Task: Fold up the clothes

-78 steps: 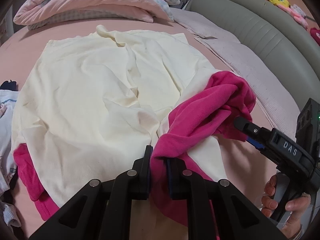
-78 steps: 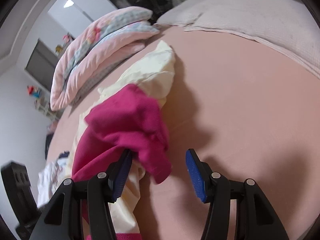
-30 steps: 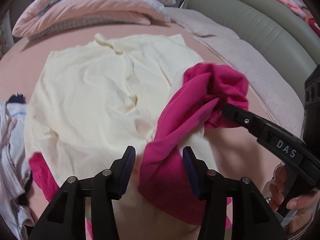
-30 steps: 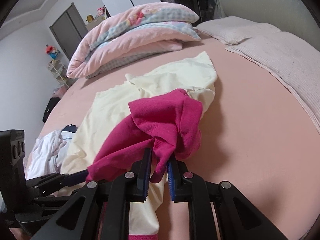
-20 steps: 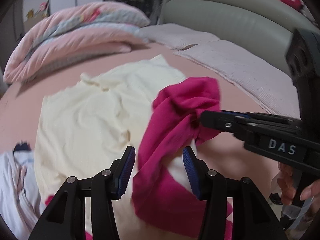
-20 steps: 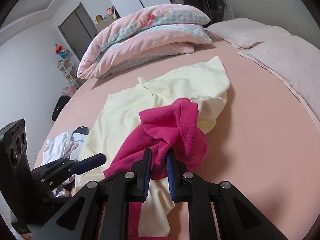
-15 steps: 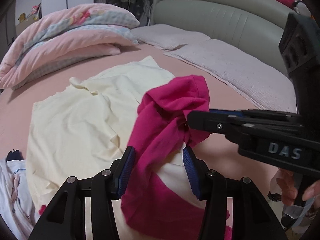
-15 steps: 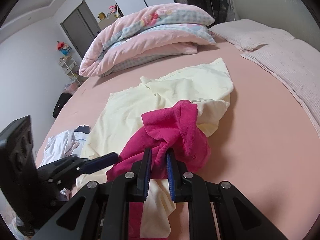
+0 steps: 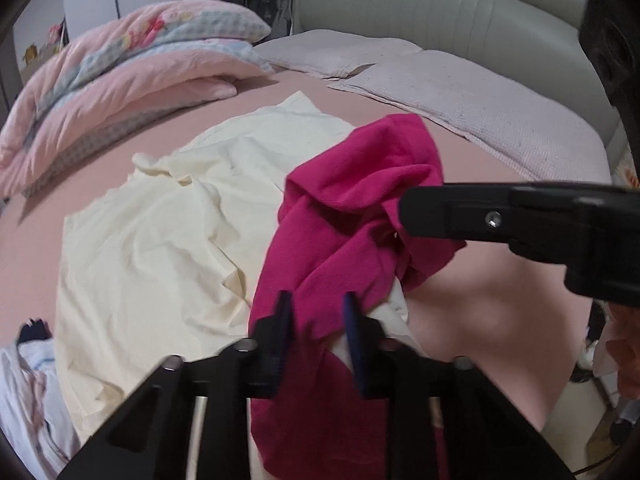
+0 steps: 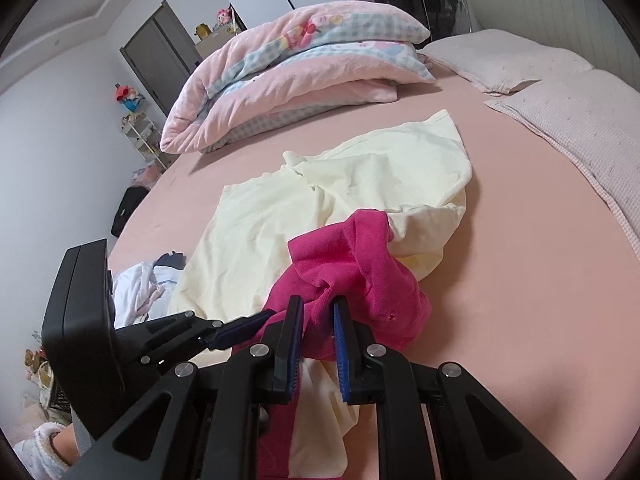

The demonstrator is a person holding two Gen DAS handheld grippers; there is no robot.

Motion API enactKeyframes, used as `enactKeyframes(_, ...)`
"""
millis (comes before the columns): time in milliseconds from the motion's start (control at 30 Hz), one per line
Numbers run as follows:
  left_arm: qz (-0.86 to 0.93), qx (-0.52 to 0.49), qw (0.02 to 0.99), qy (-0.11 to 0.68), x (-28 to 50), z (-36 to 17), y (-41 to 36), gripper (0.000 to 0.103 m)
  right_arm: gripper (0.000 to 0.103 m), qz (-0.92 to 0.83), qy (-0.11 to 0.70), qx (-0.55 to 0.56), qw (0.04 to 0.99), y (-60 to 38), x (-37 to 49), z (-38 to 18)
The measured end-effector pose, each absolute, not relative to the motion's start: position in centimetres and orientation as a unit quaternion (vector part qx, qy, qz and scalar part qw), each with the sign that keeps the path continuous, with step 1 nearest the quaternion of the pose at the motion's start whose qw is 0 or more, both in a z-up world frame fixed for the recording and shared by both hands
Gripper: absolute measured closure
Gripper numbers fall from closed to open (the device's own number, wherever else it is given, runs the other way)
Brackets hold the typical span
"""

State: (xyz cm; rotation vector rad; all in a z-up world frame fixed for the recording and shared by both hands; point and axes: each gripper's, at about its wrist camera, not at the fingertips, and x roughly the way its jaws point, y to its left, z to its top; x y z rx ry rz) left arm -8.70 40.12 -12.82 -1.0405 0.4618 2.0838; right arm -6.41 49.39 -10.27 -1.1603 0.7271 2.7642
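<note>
Far left: folded pink-and-blue checked quilt [image 10: 296, 76] on the pink bed [image 10: 520, 280]. Far right: two pale quilted pillows [image 9: 472, 108] against the grey padded headboard [image 9: 432, 8].

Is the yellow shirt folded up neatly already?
No, the pale yellow shirt lies spread out and wrinkled on the pink bed, with the pink garment bunched over its edge.

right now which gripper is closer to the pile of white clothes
Left. The left gripper reaches in just beside the pile of white clothes. The right gripper, shut on the magenta garment, sits farther off.
</note>
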Motion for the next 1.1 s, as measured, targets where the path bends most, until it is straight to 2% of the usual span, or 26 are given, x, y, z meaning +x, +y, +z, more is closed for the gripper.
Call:
enactKeyframes(100,0.811,-0.418,0.376,0.159,-9.2,-12.8,39.6,0.094,0.09,0.893,0.243,-0.378,0.027,49.5,-6.5,-10.4)
enactKeyframes(333,0.811,-0.423,0.371,0.16,-9.5,-12.9,39.8,0.095,0.087,0.893,0.259,-0.366,0.035,50.3,-5.6,-10.6)
enactKeyframes(400,0.811,-0.425,0.367,0.166,-9.5,-13.2,39.9,0.095,0.063,0.889,0.271,-0.367,0.04,50.7,-5.1,-10.8)
enactKeyframes(433,0.811,-0.426,0.365,0.166,-9.6,-13.3,39.9,0.095,0.059,0.886,0.279,-0.367,0.043,51.0,-4.8,-10.9)
enactKeyframes(733,0.815,-0.457,0.328,0.138,-11.7,-14.4,38.1,0.095,0.059,0.873,0.29,-0.39,0.044,50.7,-3.3,-13.5)
enactKeyframes(900,0.814,-0.466,0.322,0.127,-12.4,-15.0,37.3,0.095,0.059,0.879,0.198,-0.428,0.077,48.6,-4.0,-15.1)
enactKeyframes(1100,0.814,-0.472,0.314,0.13,-12.7,-15.6,37.0,0.095,0.059,0.877,0.182,-0.44,0.066,47.7,-5.4,-16.0)
